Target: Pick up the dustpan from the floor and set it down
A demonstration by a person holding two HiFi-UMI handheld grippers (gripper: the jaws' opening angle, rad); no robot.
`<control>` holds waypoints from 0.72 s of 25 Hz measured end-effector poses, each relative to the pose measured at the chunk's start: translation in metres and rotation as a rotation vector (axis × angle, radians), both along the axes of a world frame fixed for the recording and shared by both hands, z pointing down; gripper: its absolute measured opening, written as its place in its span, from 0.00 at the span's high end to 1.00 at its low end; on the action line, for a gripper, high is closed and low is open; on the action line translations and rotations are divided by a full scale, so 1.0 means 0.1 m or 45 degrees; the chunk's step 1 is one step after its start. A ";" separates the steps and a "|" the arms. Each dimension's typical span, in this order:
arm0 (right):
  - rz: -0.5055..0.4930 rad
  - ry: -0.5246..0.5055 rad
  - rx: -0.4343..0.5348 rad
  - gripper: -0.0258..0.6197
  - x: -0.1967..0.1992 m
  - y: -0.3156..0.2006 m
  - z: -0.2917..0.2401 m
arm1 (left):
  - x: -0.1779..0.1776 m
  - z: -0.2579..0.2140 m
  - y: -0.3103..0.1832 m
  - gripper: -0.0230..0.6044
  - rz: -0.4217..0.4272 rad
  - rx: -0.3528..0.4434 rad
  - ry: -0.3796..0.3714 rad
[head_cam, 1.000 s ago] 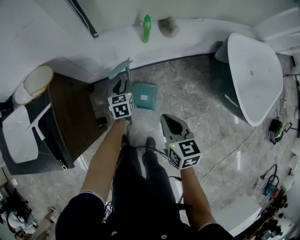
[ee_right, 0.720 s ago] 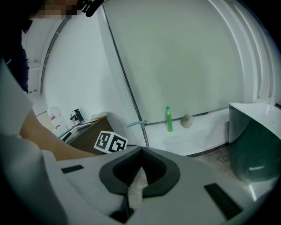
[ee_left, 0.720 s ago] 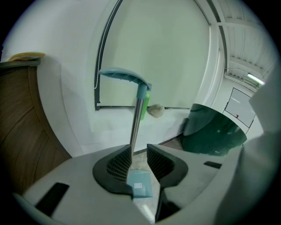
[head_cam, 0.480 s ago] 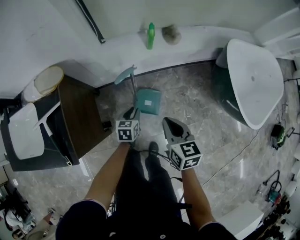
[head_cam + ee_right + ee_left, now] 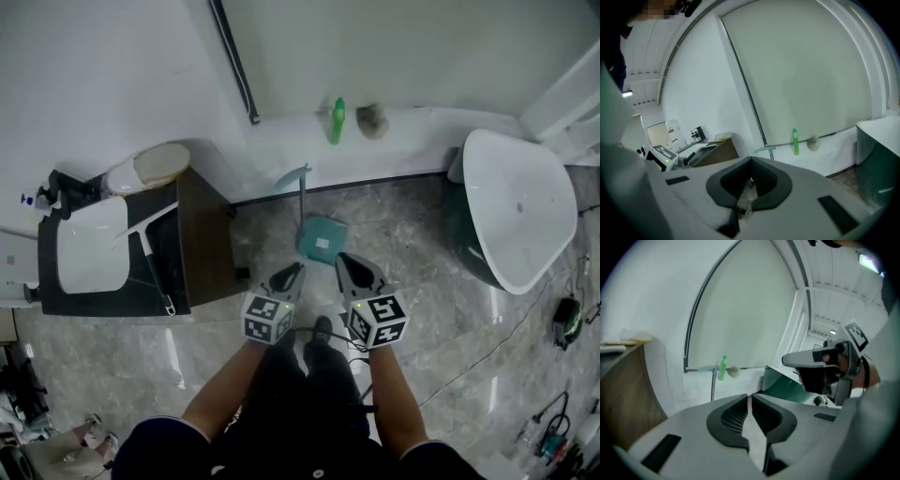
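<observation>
Tool in the left hand [image 5: 293, 269] had just been closing; its jaws stood a thin slit apart with nothing between them. The right tool [image 5: 345, 258] beside it had its jaws together, empty too. Both hung over a grey marbled floor [image 5: 412, 234]. Just beyond their tips, touched by neither, the teal dustpan [image 5: 322, 239] stood on that floor, its long handle rising toward the wall. Left of it sat a dark wooden counter [image 5: 202, 244] carrying a white basin [image 5: 92, 246]. Right of it was a white bathtub [image 5: 516, 206] with a dark green outside. Farther back, a low white ledge [image 5: 422, 141] bore a green bottle [image 5: 337, 120] below a plain white wall.
</observation>
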State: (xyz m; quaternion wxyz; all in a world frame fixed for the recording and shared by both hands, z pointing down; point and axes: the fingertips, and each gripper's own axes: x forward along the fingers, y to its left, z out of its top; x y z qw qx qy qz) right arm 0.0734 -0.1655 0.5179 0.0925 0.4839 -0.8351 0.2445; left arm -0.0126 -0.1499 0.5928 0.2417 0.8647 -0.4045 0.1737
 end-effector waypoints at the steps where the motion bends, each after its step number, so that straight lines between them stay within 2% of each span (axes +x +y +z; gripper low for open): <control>1: -0.010 -0.012 0.022 0.95 -0.04 0.02 -0.09 | -0.01 -0.19 -0.01 0.91 0.005 0.051 0.002; 3: -0.030 -0.026 0.077 0.95 -0.12 0.04 -0.28 | -0.03 -0.59 -0.03 0.94 0.020 0.156 0.000; 8: -0.092 -0.071 0.249 0.95 -0.29 0.09 -0.92 | 0.01 -1.48 0.03 0.94 0.092 0.394 -0.021; 14: -0.144 -0.125 0.442 0.95 -0.42 0.14 -1.69 | 0.11 -2.23 0.15 0.94 0.163 0.537 0.000; 18: -0.155 -0.148 0.511 0.95 -0.46 0.21 -1.99 | 0.07 -2.56 0.22 0.94 0.148 0.604 0.011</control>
